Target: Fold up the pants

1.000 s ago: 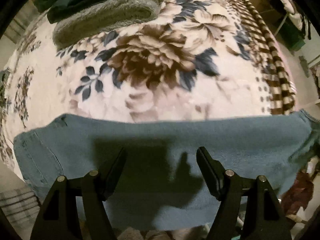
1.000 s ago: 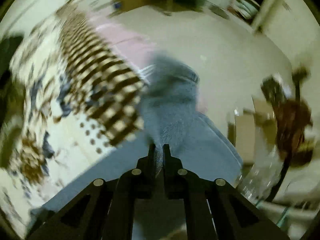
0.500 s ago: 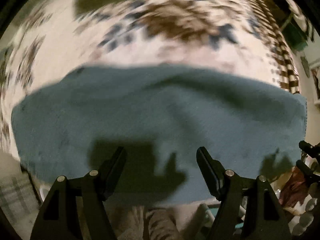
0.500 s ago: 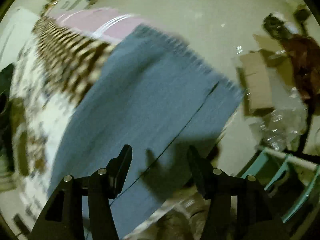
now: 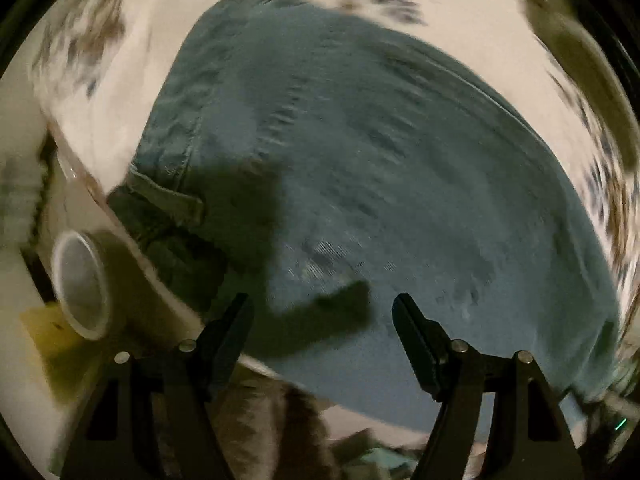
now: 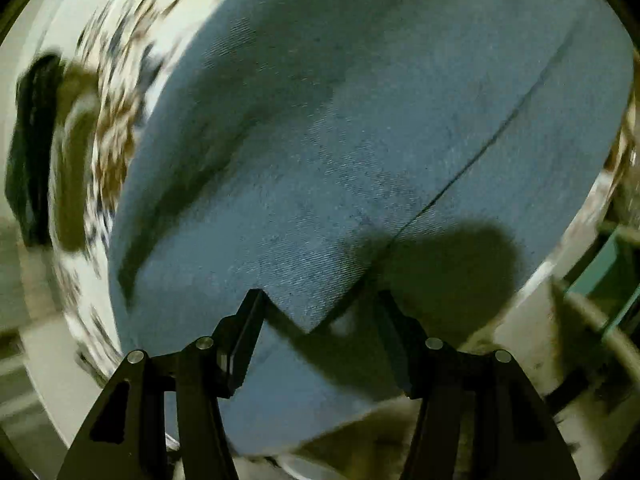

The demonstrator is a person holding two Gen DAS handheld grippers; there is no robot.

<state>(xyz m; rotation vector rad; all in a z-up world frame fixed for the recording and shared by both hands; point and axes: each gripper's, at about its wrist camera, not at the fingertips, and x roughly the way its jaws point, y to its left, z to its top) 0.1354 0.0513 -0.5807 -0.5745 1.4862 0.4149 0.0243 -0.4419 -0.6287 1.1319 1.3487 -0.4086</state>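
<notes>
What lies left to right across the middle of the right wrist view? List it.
Dark bundle → floral blanket → blue pants → teal frame.

Both wrist views look down close onto pants on floral blanket; shared: denim, blanket.

left gripper: black angular fingers, silver screws | right gripper: same
</notes>
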